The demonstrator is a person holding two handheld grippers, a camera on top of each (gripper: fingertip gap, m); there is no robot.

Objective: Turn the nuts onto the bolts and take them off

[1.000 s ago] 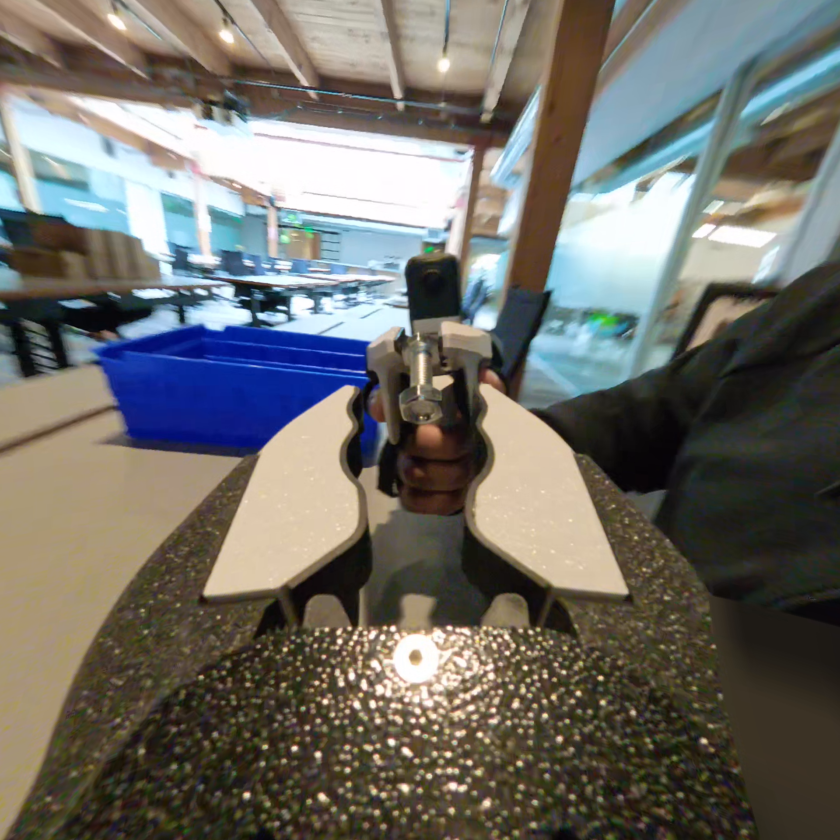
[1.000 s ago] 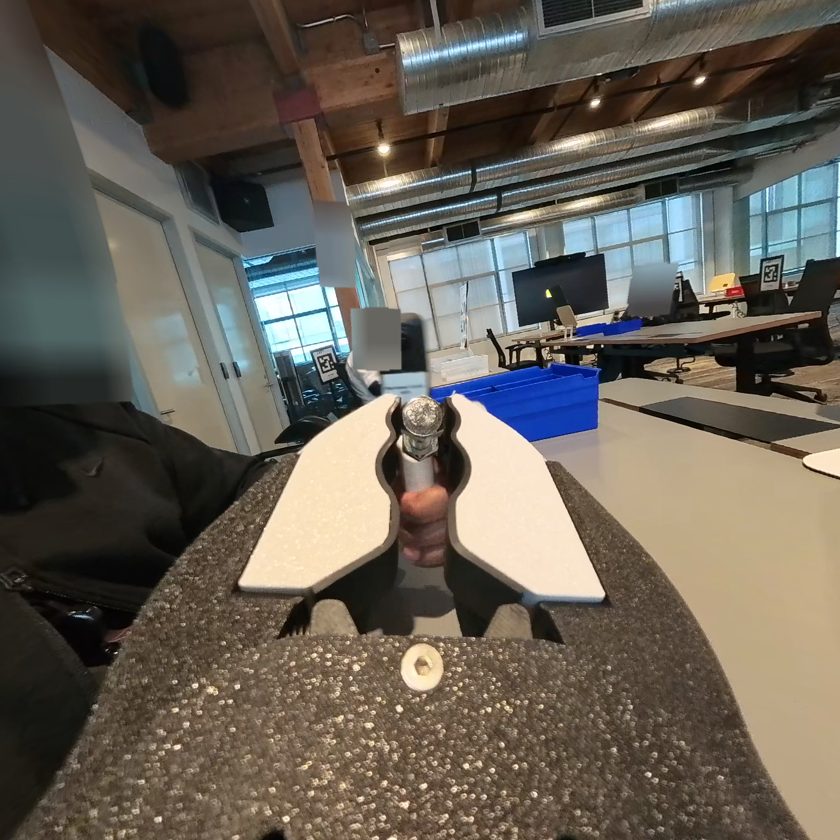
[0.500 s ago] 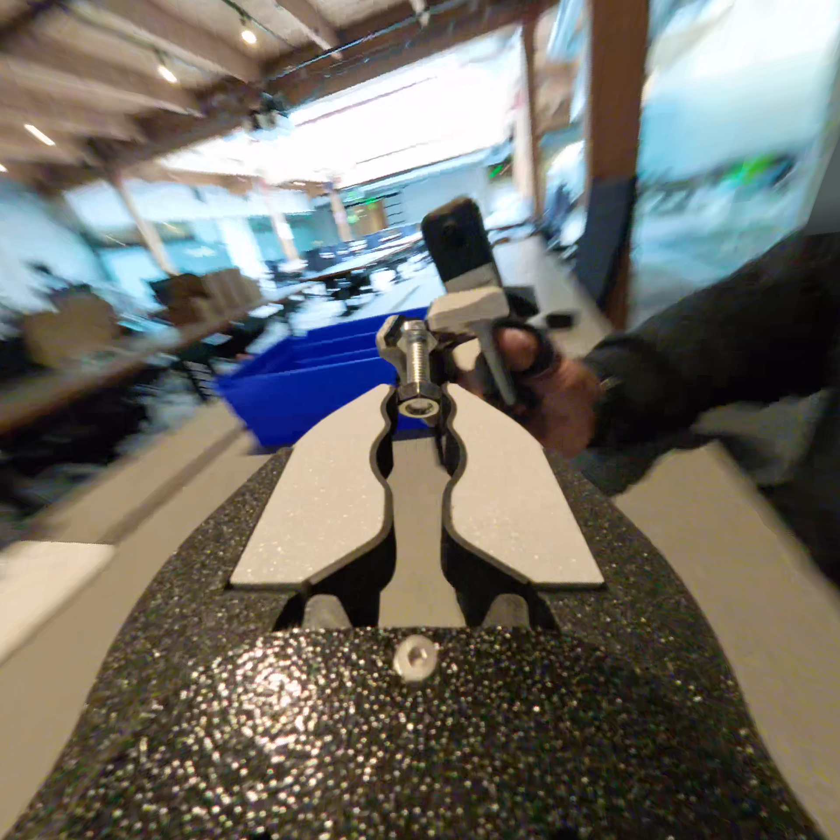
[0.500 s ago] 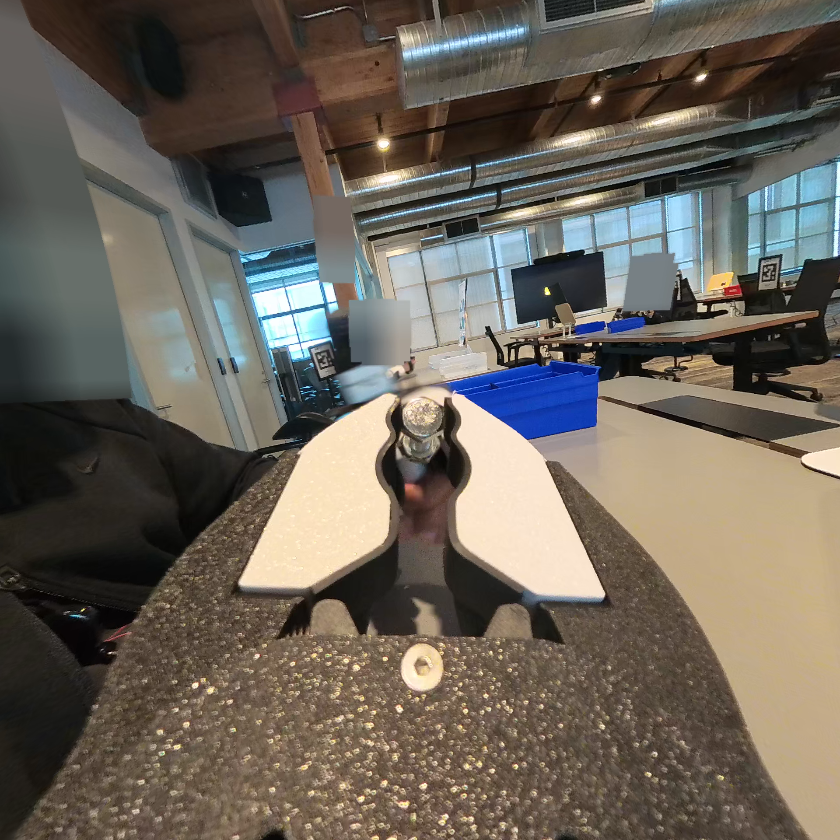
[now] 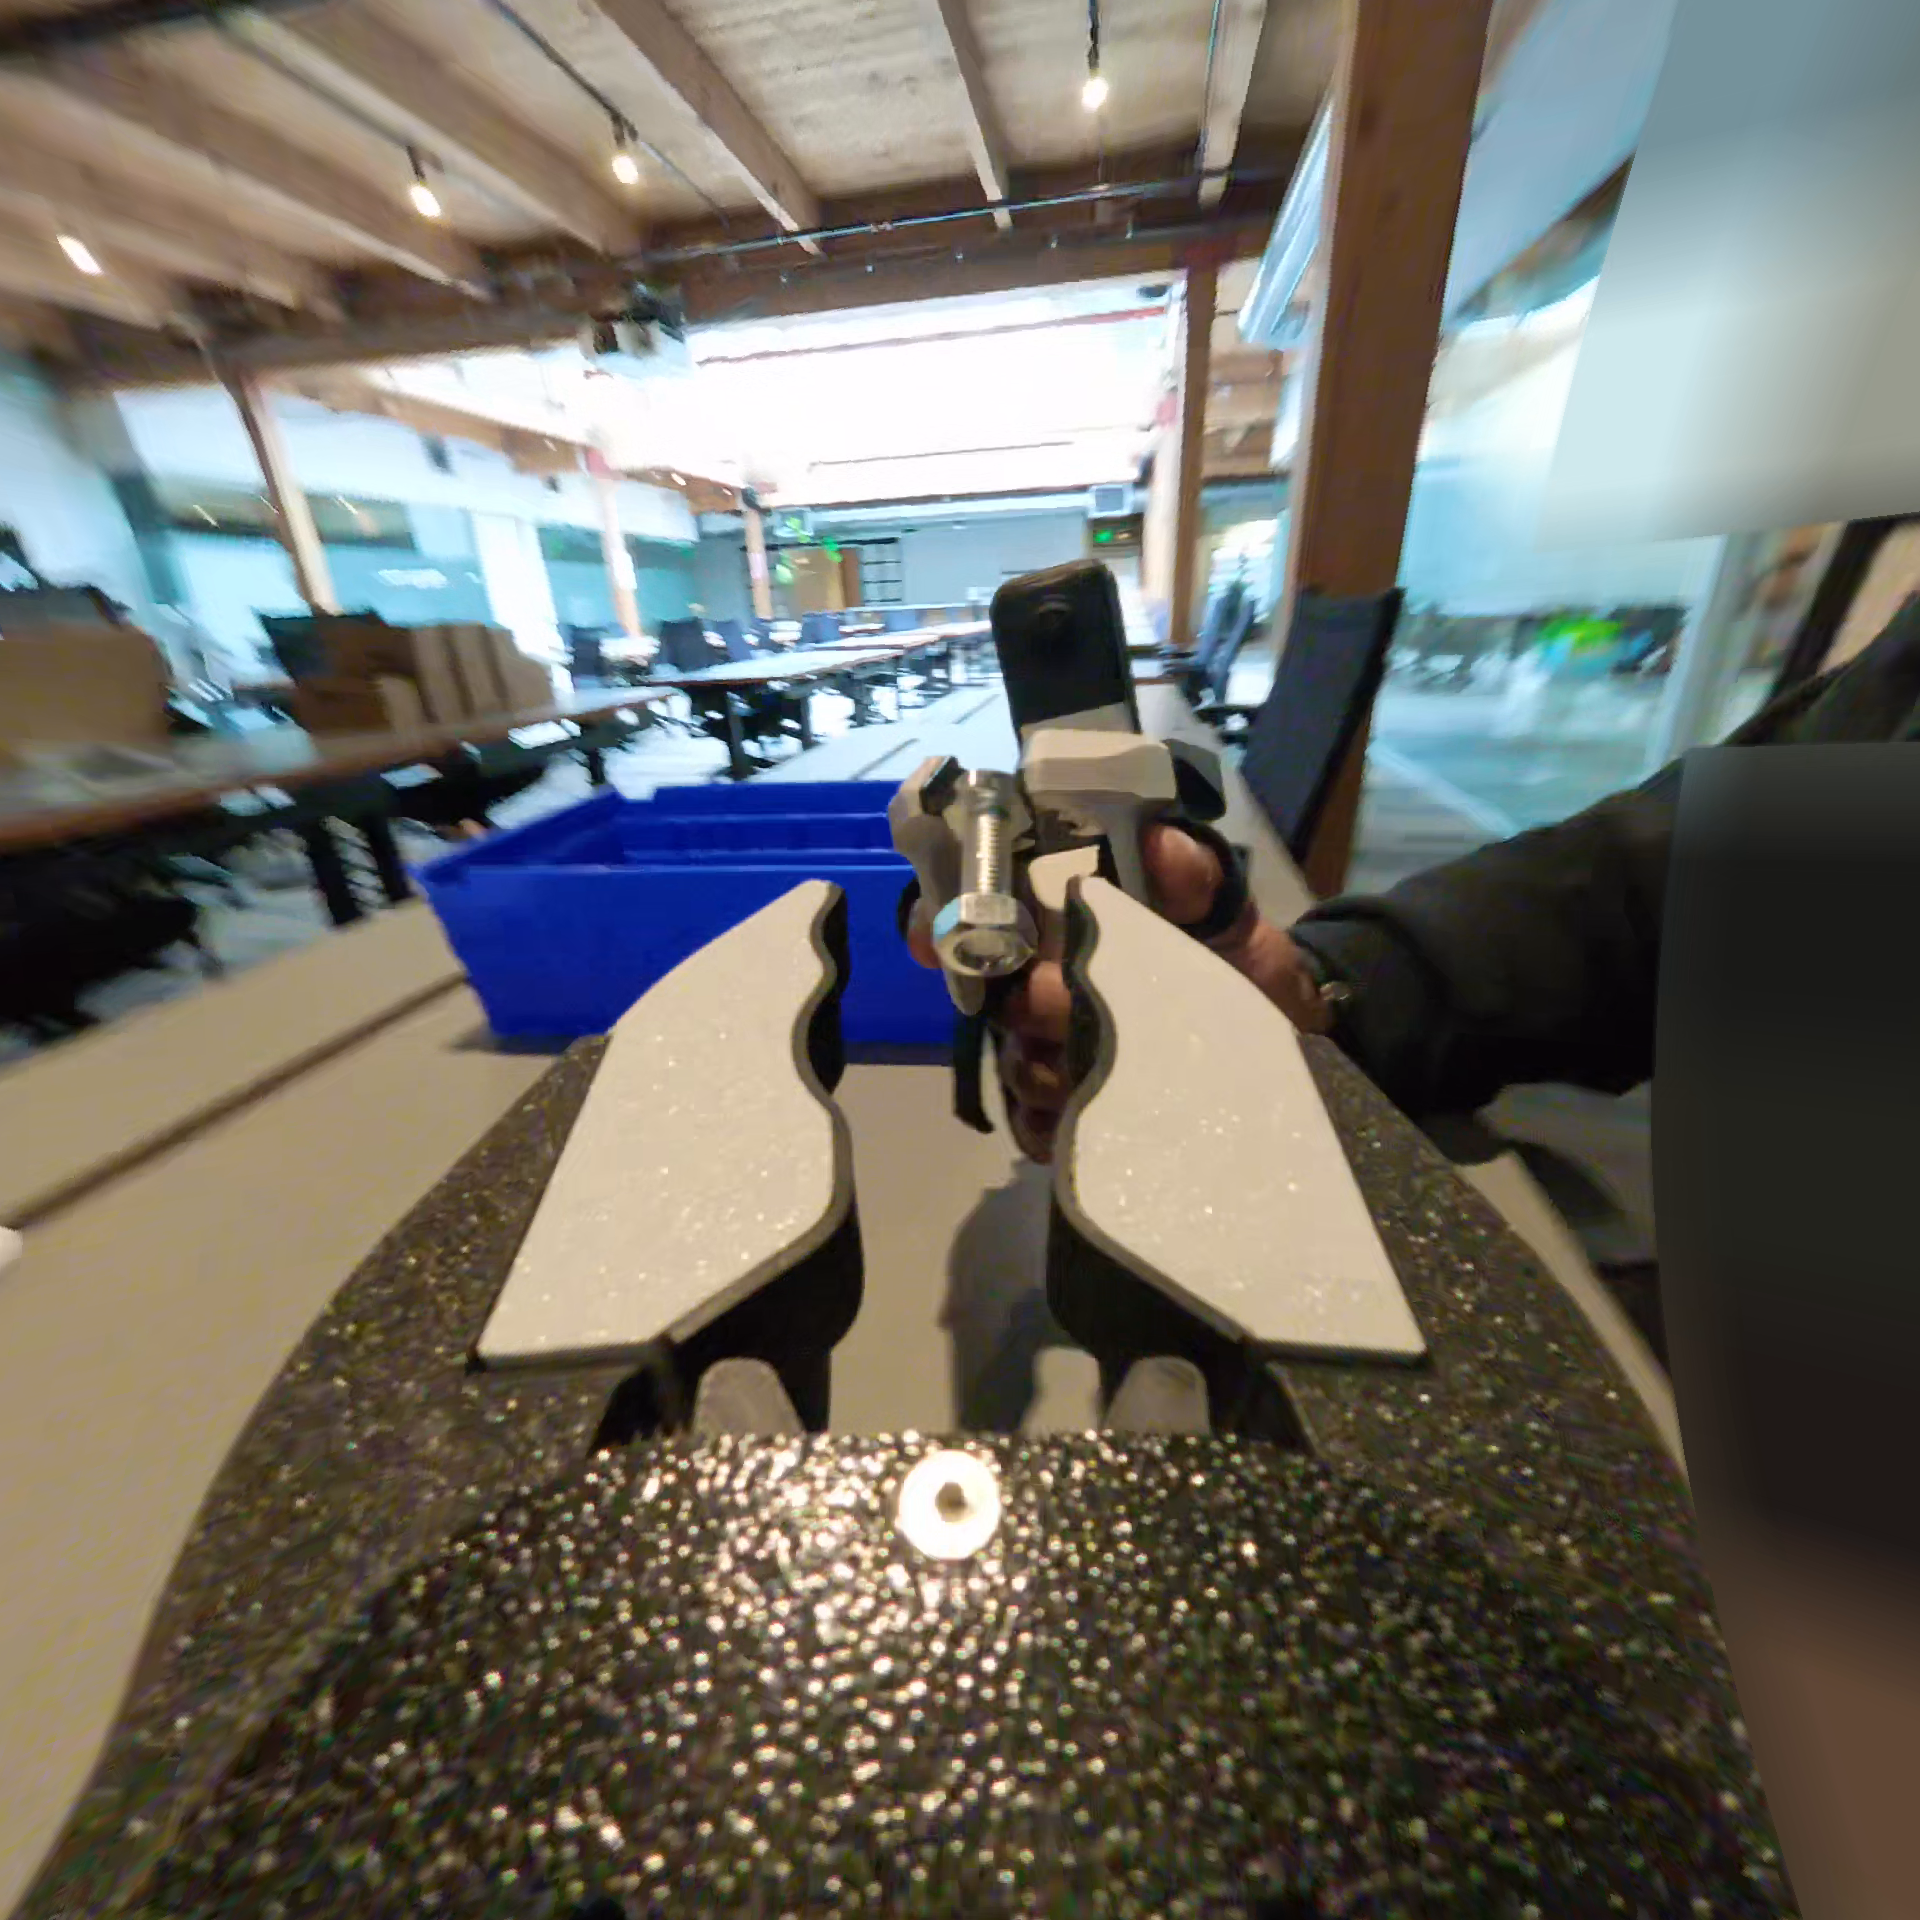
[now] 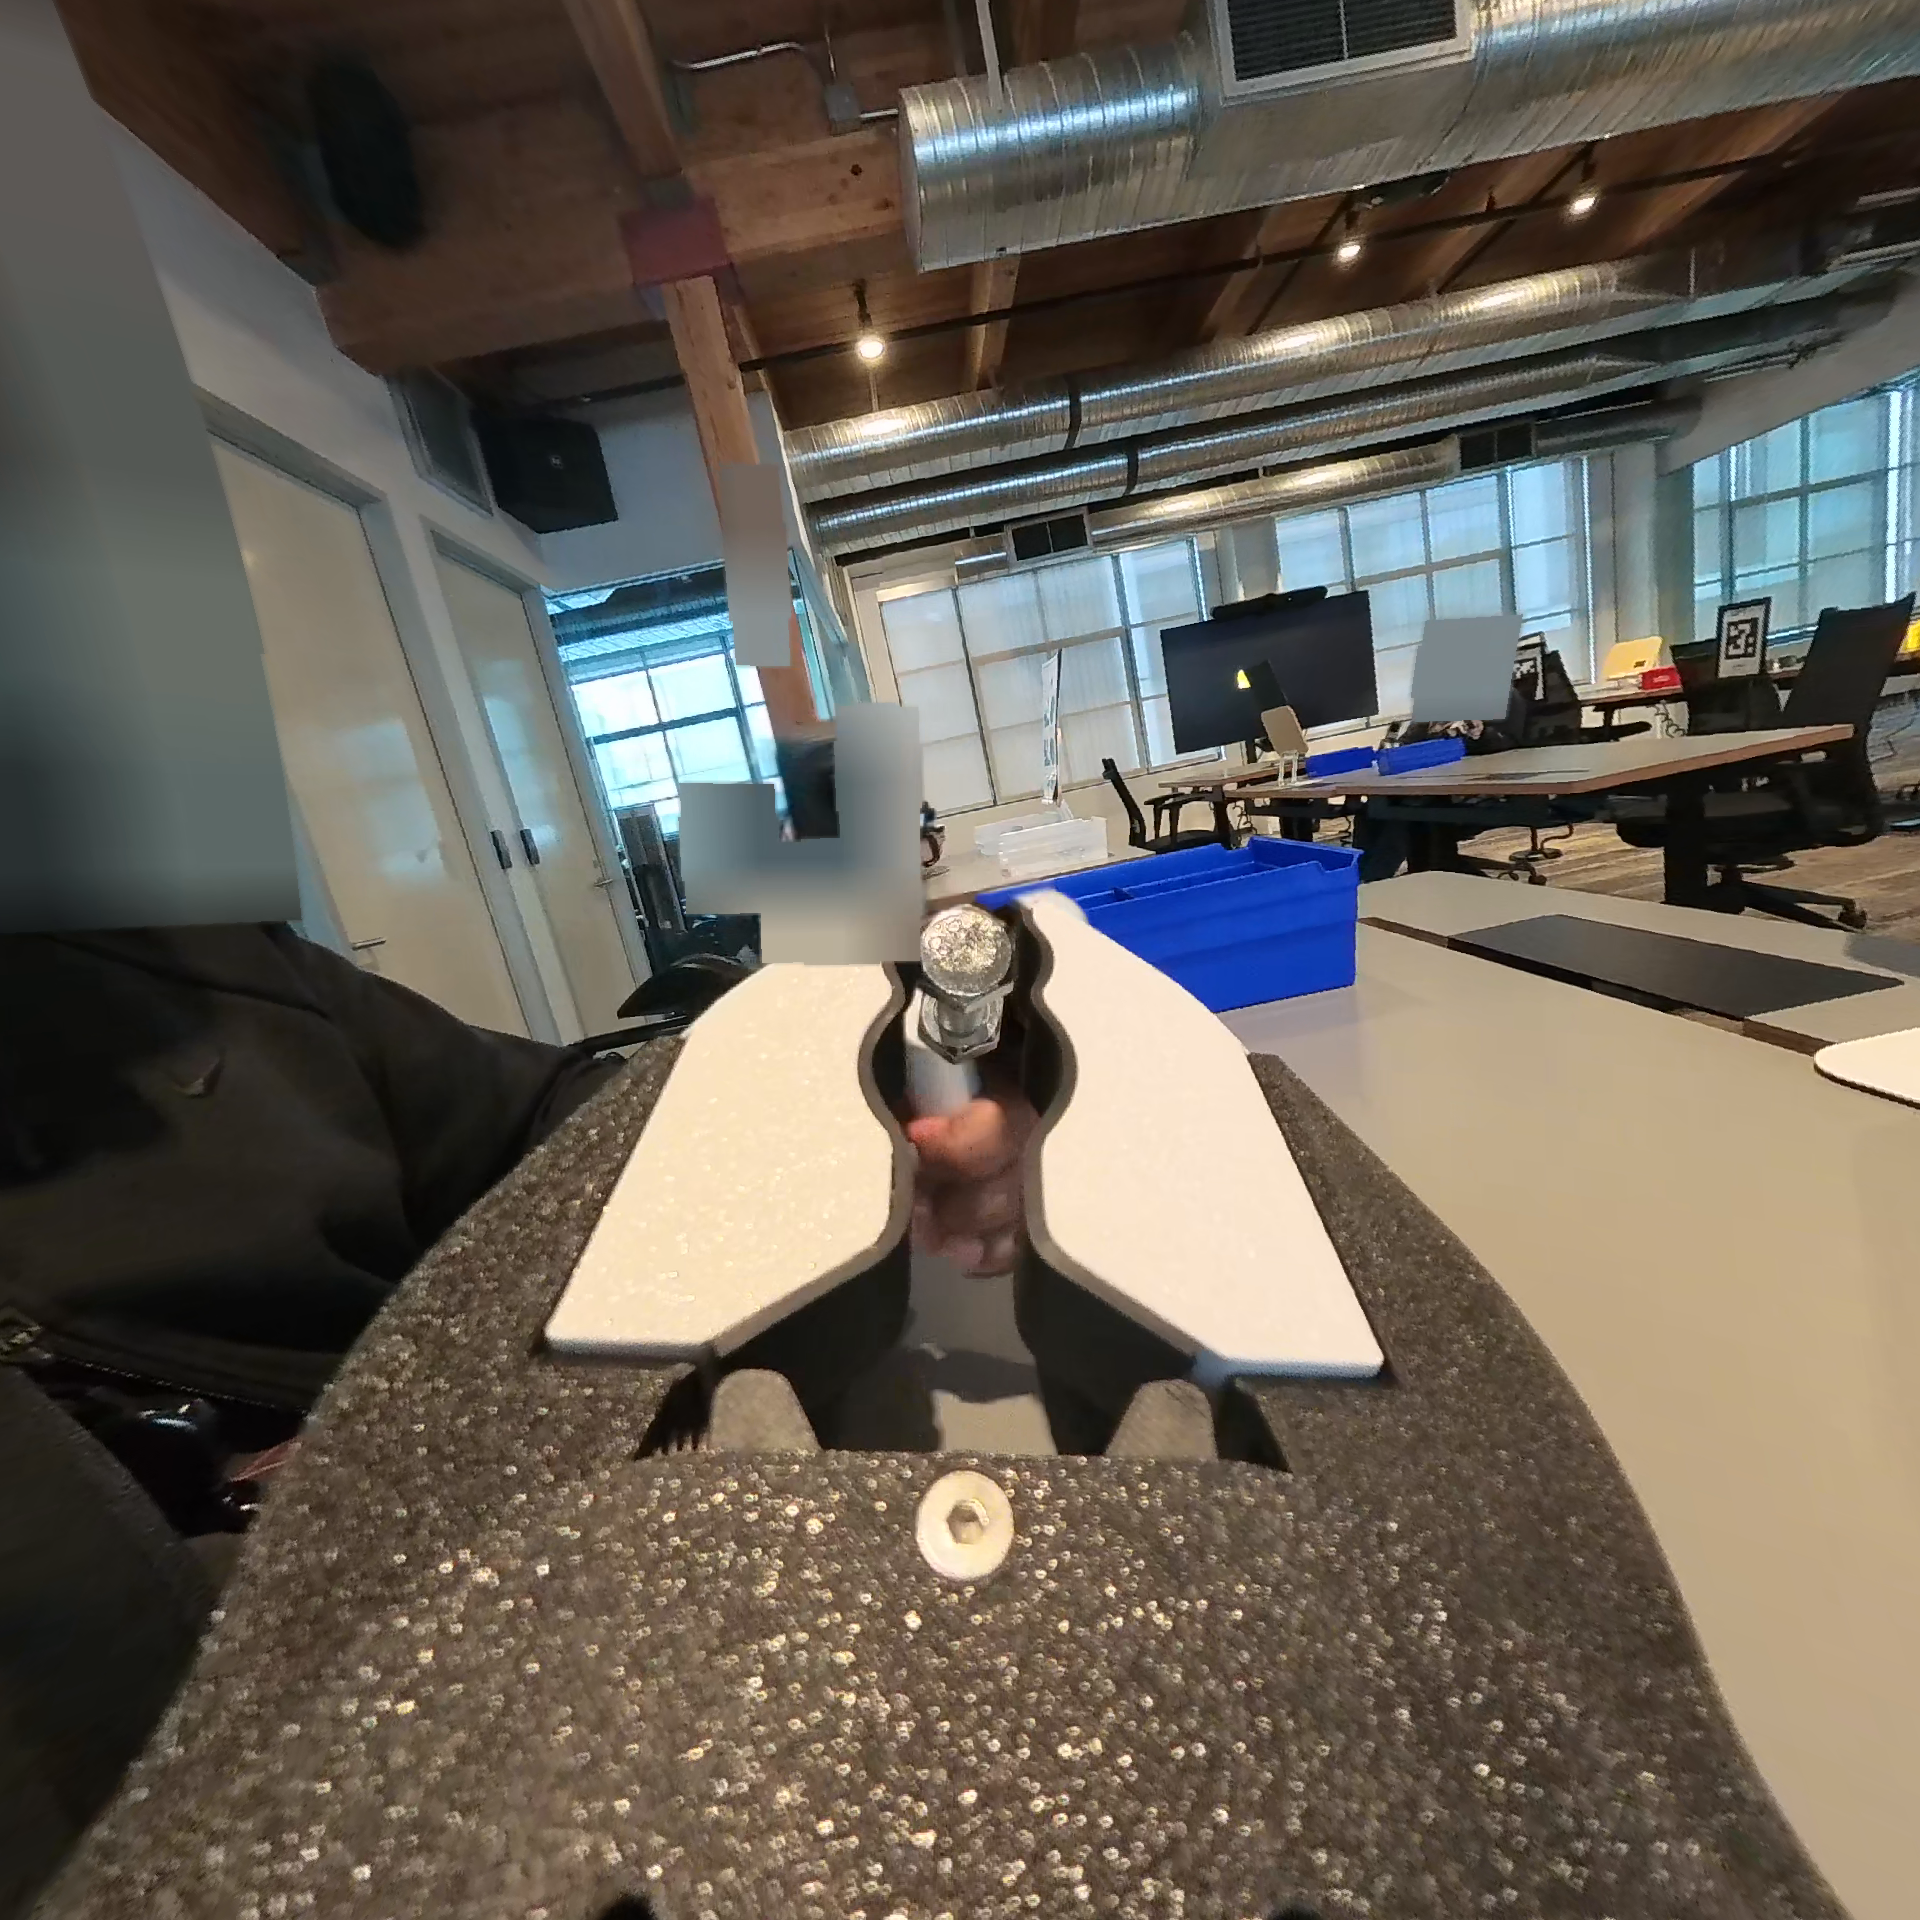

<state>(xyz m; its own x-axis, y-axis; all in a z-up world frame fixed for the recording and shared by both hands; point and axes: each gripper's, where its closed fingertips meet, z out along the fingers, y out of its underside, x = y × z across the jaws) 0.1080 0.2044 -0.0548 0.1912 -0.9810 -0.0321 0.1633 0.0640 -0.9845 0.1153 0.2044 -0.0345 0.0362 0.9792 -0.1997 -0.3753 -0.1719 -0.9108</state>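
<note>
Grey table (image 5: 208, 1195): right hand-held gripper (image 6: 961, 977) clamps bolt (image 6: 966, 951); left hand-held gripper (image 5: 951, 935) spread.

A grey table (image 5: 229, 1195) carries a blue bin (image 5: 665, 914), with a black mat (image 6: 1662, 971) farther along.

We see an open office under a timber ceiling (image 6: 499, 187) with exposed beams. Silver ducts (image 6: 1299, 114) run beneath it, and small spotlights (image 5: 423, 197) glow along a track. A wooden post (image 5: 1371, 343) stands to the right in the left wrist view. Our grey table (image 6: 1558, 1195) carries a blue bin (image 6: 1247, 925) at its far side. Beyond it we see desks (image 6: 1538, 758), black chairs (image 6: 1818, 748), a dark monitor (image 6: 1268, 665) and tall gridded windows (image 6: 1403, 582). White doors (image 6: 332, 758) line the left wall. Cardboard boxes (image 5: 416, 665) sit on a far desk.
</note>
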